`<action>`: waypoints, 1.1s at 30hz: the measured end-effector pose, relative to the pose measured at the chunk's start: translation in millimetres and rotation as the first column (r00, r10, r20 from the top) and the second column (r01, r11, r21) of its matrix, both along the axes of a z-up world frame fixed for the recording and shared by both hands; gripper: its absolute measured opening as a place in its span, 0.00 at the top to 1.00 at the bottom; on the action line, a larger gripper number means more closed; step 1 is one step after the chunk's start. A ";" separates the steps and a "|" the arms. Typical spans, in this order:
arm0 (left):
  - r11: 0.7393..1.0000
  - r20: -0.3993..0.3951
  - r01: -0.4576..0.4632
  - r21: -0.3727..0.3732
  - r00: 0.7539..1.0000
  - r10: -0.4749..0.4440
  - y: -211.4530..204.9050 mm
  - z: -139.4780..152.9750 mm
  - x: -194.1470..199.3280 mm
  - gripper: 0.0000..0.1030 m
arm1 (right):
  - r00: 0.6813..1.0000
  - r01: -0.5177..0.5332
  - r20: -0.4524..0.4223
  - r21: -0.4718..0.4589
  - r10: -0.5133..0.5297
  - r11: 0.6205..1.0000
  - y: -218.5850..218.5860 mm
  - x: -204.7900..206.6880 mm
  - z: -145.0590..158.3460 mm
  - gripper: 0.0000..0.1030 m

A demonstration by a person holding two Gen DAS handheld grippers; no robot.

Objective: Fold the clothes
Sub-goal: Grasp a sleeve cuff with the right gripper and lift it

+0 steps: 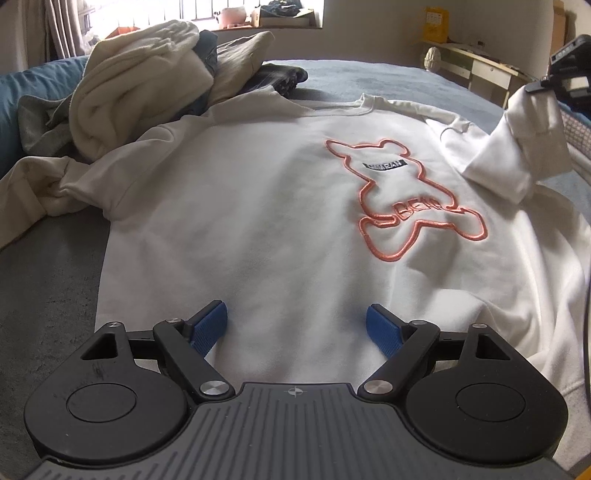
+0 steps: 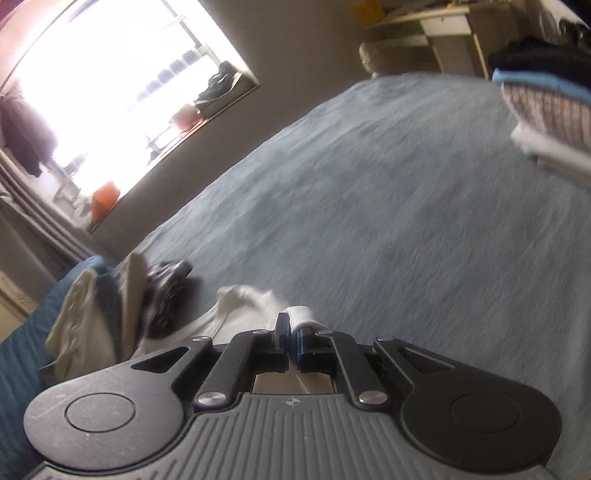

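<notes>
1. The white sweatshirt with an orange outlined bear on the chest [image 1: 280, 206] lies face up and mostly flat on the grey-blue bedspread [image 1: 48, 288]. Its hem is nearest the left wrist camera, collar at the far end.
2. The left gripper [image 1: 295, 325] hovers over the hem with its jaws spread wide, nothing between the blue pads.
3. The right gripper [image 2: 291, 328] has its jaws pinched closed on the white sleeve cuff [image 2: 301, 315], so that sleeve [image 1: 517, 147] is lifted off the bed at the sweatshirt's right edge.
4. The other sleeve trails off left, bunched up, running into a heap of cream and dark unfolded clothes [image 1: 147, 92].
5. Open room: the right wrist view, pretty blurry, shows a big bare stretch of bedspread beyond the collar.
6. Further back there's a bright window with a cluttered sill [image 1: 258, 14] and a pale wooden shelf unit [image 1: 476, 66] by the wall.
</notes>
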State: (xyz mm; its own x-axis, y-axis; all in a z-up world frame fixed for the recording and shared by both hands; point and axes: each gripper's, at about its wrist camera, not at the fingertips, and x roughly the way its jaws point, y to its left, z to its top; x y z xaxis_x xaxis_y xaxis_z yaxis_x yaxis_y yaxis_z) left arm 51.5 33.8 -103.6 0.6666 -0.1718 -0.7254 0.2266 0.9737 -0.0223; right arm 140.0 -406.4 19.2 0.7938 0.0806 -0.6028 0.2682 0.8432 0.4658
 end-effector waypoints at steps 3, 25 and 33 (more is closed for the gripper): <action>1.000 -0.006 -0.004 0.006 1.000 0.004 -0.8 -0.2 3.6 0.18 | 0.994 0.082 0.076 -0.103 -0.074 0.991 -31.0 38.6 24.1 0.97; 1.000 -0.052 -0.006 0.027 0.999 0.008 -2.4 -2.9 21.2 0.09 | 0.962 0.015 -0.270 -0.116 -0.046 0.993 -56.7 123.0 -89.3 0.52; 1.000 -0.041 -0.021 0.006 0.999 0.022 -0.5 -1.1 20.7 0.09 | 0.974 0.054 -0.224 0.048 -0.042 0.997 -68.7 31.0 -32.0 0.34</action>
